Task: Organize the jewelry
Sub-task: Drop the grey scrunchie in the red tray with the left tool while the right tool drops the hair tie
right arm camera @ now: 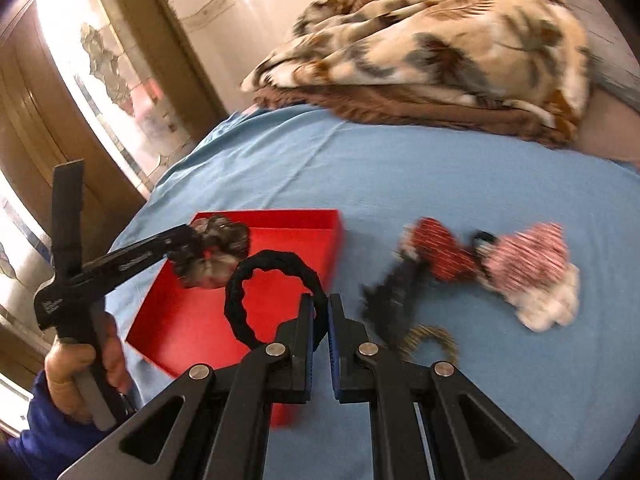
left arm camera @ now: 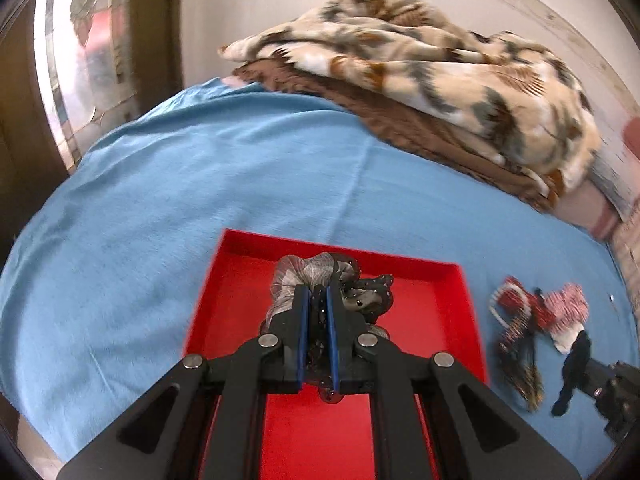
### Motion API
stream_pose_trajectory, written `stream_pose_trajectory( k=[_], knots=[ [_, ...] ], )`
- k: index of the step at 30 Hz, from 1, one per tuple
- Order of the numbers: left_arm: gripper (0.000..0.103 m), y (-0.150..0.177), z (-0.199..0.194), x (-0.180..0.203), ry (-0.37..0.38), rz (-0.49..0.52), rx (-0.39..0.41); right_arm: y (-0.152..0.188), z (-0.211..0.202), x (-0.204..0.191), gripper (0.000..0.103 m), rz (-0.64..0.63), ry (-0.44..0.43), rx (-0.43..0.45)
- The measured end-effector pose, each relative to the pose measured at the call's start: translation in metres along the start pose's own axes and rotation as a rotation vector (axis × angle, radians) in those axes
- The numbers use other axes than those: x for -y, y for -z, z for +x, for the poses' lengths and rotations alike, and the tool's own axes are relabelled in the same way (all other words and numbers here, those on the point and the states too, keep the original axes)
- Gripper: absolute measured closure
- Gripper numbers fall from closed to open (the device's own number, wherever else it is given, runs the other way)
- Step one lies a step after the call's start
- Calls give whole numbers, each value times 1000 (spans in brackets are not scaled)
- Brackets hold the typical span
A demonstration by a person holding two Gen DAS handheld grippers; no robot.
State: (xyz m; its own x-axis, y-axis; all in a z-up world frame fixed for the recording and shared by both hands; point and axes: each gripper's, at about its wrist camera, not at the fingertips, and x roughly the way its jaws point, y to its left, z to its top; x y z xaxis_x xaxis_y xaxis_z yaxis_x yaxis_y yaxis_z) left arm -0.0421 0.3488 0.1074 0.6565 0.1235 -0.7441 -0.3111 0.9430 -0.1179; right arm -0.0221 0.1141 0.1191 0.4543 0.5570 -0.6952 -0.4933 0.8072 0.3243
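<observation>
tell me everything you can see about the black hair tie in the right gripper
The black hair tie is a closed ring of ribbed, braided-looking fabric, matte and plain. The right gripper is shut on its right side, so the loop stands up and leans left of the blue pads, keeping a rounded shape. It hangs in the air in front of the red tray, touching nothing but the pads. Its pinched section is hidden between them.

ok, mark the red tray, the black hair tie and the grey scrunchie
red tray (right arm camera: pixel 188 320), right wrist view, bare floor
black hair tie (right arm camera: pixel 240 280), right wrist view, left arc of loop
grey scrunchie (left arm camera: pixel 316 266), left wrist view, top ruffle
</observation>
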Motion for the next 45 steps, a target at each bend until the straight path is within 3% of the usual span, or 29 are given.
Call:
stream_pose_trajectory(
  k=[8, 14, 19, 21, 22, 23, 27, 33, 34, 35, 40, 45],
  knots=[
    [94, -15, 38, -30, 64, -90, -45, -34, 91, -29, 95, -30, 68, -106],
    [93, -23, 54, -40, 39, -124, -60, -45, 132, -29, 93, -44, 143, -157],
    [65, -24, 52, -42, 52, -136, -58, -50, 139, -30, 92, -46, 164, -165],
    [54, -23, 49, -42, 70, -140, -54, -49, 131, -34, 82, -76, 182, -150],
    [52, -23, 48, -42, 76, -140, -51, -48, 127, -35, 68, -86, 187, -142],
    [52, -22, 45, -41, 84, -137, -45, -47, 121, -37, 62, -93, 192, -132],
    [52, -19, 35, -40, 114, -128, -20, -33, 89, -35, 62, -81, 175, -122],
    [52, -13, 9, -39, 163, -137, 34, 29, 53, -37, 62, -117, 179, -172],
    [51, -12, 7, -40, 164, -138, 40, 36, 51, -37, 66, -109, 174, -177],
    [51, -10, 3, -39, 163, -141, 46, 43, 50, -37, 78, -98, 173, -182],
    [51, -1, -6, -38, 154, -132, 52, 56, 42, -33, 95, -47, 174, -166],
    [51, 2, -12, -39, 140, -133, 60, 66, 33, -38, 94, -5, 121, -164]
  ],
)
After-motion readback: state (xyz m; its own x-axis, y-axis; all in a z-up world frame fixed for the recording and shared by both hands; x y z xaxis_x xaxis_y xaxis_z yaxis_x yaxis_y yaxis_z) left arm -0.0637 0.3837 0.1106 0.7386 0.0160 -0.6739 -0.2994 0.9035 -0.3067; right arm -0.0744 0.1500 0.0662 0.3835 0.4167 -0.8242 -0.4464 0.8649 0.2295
